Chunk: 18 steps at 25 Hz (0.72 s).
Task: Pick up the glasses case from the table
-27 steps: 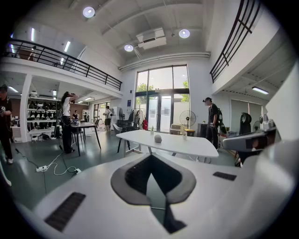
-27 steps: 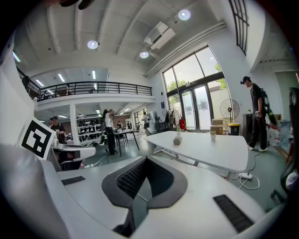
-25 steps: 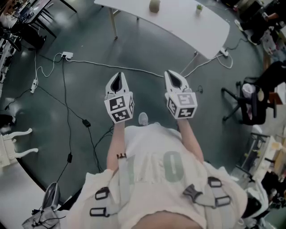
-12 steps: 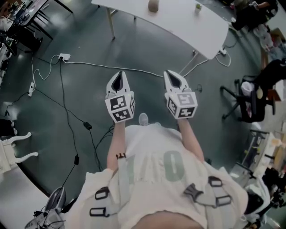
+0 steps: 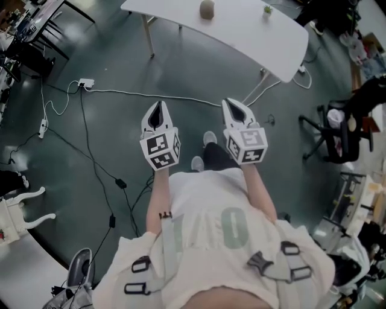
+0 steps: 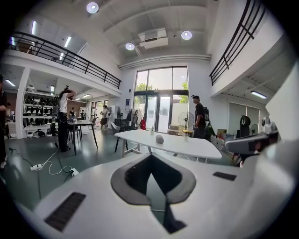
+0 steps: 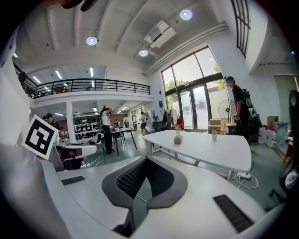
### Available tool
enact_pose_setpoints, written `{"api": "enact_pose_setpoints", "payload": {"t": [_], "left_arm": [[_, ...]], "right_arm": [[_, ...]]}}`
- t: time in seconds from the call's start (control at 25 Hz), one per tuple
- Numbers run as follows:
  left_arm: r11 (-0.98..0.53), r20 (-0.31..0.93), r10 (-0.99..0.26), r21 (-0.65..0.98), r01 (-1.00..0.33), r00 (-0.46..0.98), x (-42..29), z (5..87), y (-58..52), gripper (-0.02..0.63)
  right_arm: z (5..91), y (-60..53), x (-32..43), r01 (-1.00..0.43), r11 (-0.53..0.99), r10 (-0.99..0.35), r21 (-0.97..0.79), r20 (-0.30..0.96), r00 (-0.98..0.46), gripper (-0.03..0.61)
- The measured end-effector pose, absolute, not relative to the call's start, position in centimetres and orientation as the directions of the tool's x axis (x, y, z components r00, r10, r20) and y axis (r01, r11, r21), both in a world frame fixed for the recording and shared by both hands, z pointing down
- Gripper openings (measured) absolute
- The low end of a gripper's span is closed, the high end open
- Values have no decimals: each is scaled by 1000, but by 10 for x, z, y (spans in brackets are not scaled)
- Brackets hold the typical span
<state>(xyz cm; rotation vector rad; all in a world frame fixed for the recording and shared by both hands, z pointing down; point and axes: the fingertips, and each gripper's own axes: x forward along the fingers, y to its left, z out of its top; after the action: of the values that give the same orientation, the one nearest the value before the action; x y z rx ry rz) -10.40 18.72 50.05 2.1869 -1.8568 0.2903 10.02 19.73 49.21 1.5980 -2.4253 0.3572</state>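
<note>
A small rounded grey object (image 5: 207, 8), possibly the glasses case, lies on the white table (image 5: 241, 33) at the top of the head view, beside a tiny green plant pot (image 5: 268, 9). My left gripper (image 5: 158, 108) and right gripper (image 5: 236, 107) are held side by side in the air over the floor, well short of the table, both shut and empty. In the left gripper view the grey object (image 6: 160, 139) sits on the table (image 6: 196, 148) beyond the shut jaw tips (image 6: 150, 158). The right gripper view shows the same object (image 7: 177, 138) past its tips (image 7: 145, 161).
Cables and a power strip (image 5: 86, 82) trail over the dark floor at left. An office chair (image 5: 338, 137) stands at right. The person's shoe (image 5: 209, 138) steps forward between the grippers. Other people stand by desks (image 6: 63, 119) and near the glass doors (image 6: 199, 116).
The person has walked a little toward the table; the floor cables have slid down the view and a foot has come forward. Both grippers keep their pose and stay shut.
</note>
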Motion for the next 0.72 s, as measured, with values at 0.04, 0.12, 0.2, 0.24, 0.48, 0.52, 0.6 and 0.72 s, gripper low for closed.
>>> {"api": "enact_pose_setpoints", "payload": {"t": [0.04,0.12,0.2,0.24,0.48,0.52,0.6,0.72], "left_arm": [[-152,315,-935,67,-986,165,-104,502,185,3],[-156,314,-934,67,-985,169,-102,502,180,3],[-160,304,-937,69,-985,174,-101,501,175,3],[-160,297,-939,70,-985,174,-102,501,171,3],[-159,292,-941,57,-986,169,-103,505,130,3],[-159,292,-942,52,-986,168,-103,505,122,3],[-163,288,-943,45,-986,169,-104,506,105,3],[-172,258,-950,29,-985,173,-106,501,72,3]], "right_arm": [[493,195,100,-920,382,-868,-85,310,-389,2],[495,190,99,-919,384,-866,-87,312,-391,2],[497,183,96,-917,389,-864,-85,311,-395,2],[498,178,94,-916,393,-864,-82,309,-399,2],[504,134,93,-913,400,-866,-84,293,-406,2],[504,124,94,-914,396,-868,-89,289,-404,2],[502,104,94,-915,391,-873,-97,275,-402,2],[504,70,93,-921,378,-883,-91,263,-388,2]]}}
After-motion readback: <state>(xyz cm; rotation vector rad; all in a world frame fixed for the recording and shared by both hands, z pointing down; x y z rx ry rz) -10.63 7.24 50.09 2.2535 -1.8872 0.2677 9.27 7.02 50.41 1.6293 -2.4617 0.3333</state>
